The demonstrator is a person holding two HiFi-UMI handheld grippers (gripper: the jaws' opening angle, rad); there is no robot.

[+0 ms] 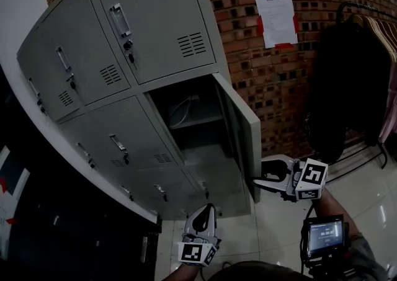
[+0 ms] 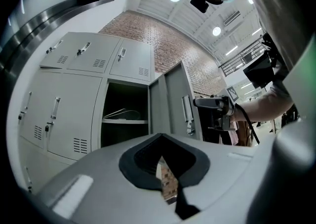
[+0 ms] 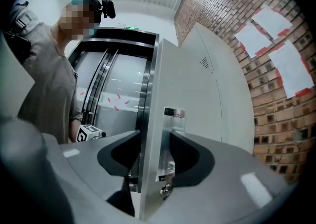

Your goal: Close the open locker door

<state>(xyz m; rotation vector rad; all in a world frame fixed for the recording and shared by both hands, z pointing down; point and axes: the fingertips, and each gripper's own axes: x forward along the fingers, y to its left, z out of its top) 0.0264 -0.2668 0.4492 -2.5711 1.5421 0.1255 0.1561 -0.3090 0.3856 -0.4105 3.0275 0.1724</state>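
Note:
A grey locker bank (image 1: 124,56) has one open door (image 1: 245,131) at its lower right, swung out from a dark compartment (image 1: 192,124) with a shelf. My right gripper (image 1: 257,182) is at the door's free edge, low down. In the right gripper view its jaws (image 3: 155,139) straddle the door (image 3: 197,94), one pad against the inner side, the other against the metal handle plate (image 3: 170,139). My left gripper (image 1: 206,208) hangs lower, in front of the bottom lockers, apart from the door, and its jaws (image 2: 165,168) are together on nothing. The left gripper view shows the door (image 2: 173,99) and the right gripper (image 2: 197,102) at it.
A brick wall with taped papers (image 1: 276,19) stands behind the lockers. A rack of dark clothes (image 1: 347,87) is at the right. A dark cabinet (image 1: 62,224) flanks the lockers on the left. A small screen (image 1: 325,236) sits on my right forearm. Lift doors (image 3: 113,84) lie behind me.

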